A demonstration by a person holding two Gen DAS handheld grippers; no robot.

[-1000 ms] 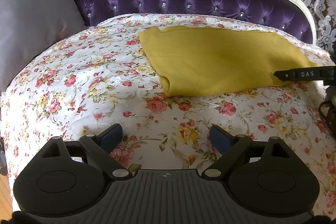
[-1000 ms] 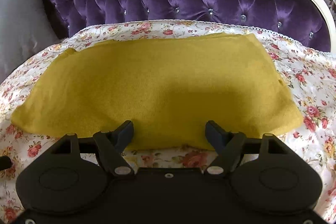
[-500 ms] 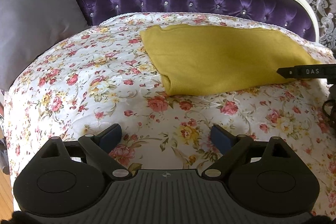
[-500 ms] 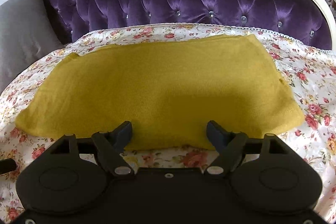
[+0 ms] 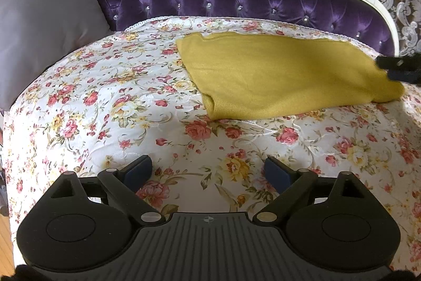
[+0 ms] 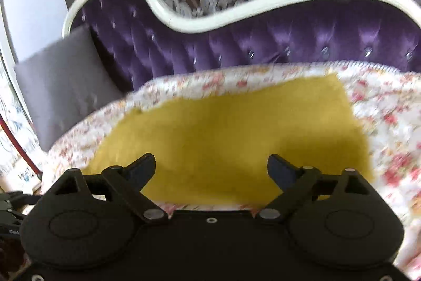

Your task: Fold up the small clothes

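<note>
Folded mustard-yellow garment (image 5: 284, 75) flat on floral bedspread (image 5: 110, 102), far right, grey pillow (image 5: 44, 17) far left against purple tufted headboard (image 5: 210, 1), left gripper (image 5: 208, 170) near, jaws wide apart over bare bedspread, black gripper tip (image 5: 400, 67) at right edge over the garment's right end

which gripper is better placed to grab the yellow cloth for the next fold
Right, probably. The right gripper hangs open directly over the near edge of the yellow cloth, its jaws having just opened wider with nothing between them. The left gripper sits open over bare floral cover, well short of the cloth.
</note>
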